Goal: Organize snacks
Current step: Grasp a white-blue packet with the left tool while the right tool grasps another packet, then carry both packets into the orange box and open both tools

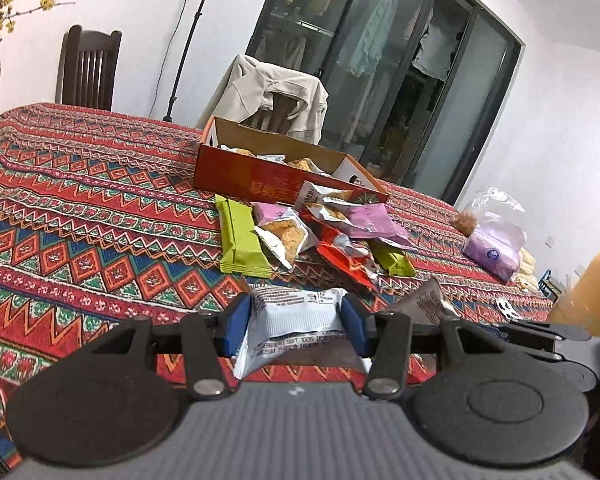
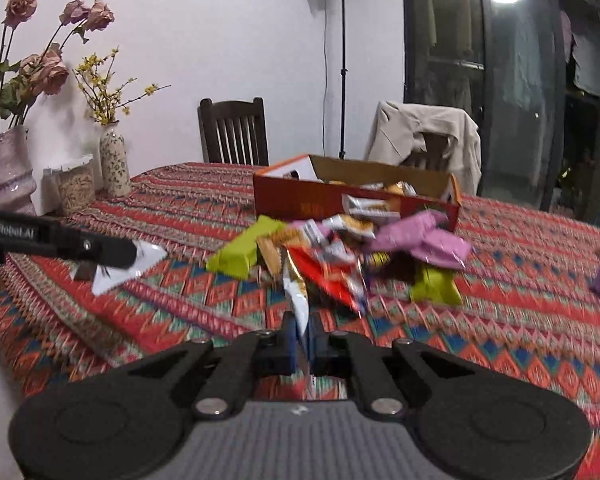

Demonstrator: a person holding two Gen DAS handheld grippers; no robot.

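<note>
My left gripper (image 1: 296, 322) is shut on a white snack packet (image 1: 296, 316) and holds it above the patterned tablecloth, in front of the snack pile. My right gripper (image 2: 303, 338) is shut on the edge of a white and orange snack packet (image 2: 296, 292), which stands upright between the pads. A pile of loose snacks lies between me and an open red cardboard box (image 1: 260, 176), which also shows in the right wrist view (image 2: 320, 200) and holds several packets. The pile includes a green pack (image 1: 240, 236), purple packs (image 1: 370, 220) and a red pack (image 1: 340, 258). The left gripper with its packet shows at the left of the right wrist view (image 2: 112, 256).
A purple tissue pack (image 1: 494, 248) in clear plastic and an orange juice bottle (image 1: 588, 292) stand at the right. Vases (image 2: 114, 160) with flowers and a jar (image 2: 74, 186) stand at the table's far left. Chairs (image 2: 234, 130) and a lamp stand (image 2: 342, 60) are behind the table.
</note>
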